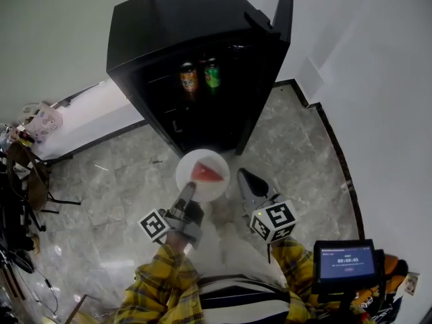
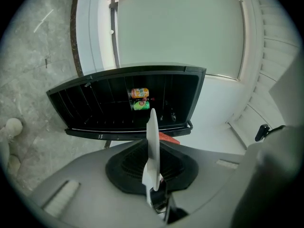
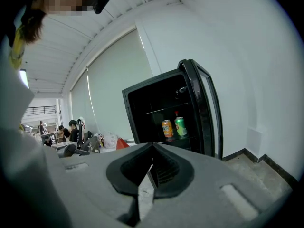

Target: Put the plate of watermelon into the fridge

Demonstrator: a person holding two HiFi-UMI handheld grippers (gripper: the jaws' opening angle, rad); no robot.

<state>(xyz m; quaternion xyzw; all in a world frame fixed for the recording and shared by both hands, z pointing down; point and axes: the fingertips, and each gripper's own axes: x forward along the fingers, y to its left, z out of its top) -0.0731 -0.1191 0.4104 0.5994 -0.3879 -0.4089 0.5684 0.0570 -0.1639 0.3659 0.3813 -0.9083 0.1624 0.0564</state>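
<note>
White plate, clamped at 1 edge by the fingers of the left gripper, could tip and spill the watermelon; the right gripper is empty, fingers together.

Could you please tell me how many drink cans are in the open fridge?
2. An orange can stands on a shelf in the fridge; a green can stands beside it, nearer the open door. The dark interior may hide others.

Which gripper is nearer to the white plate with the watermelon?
Left. The left gripper clamps the rim of the plate; the right gripper is just beside it, jaws empty.
</note>
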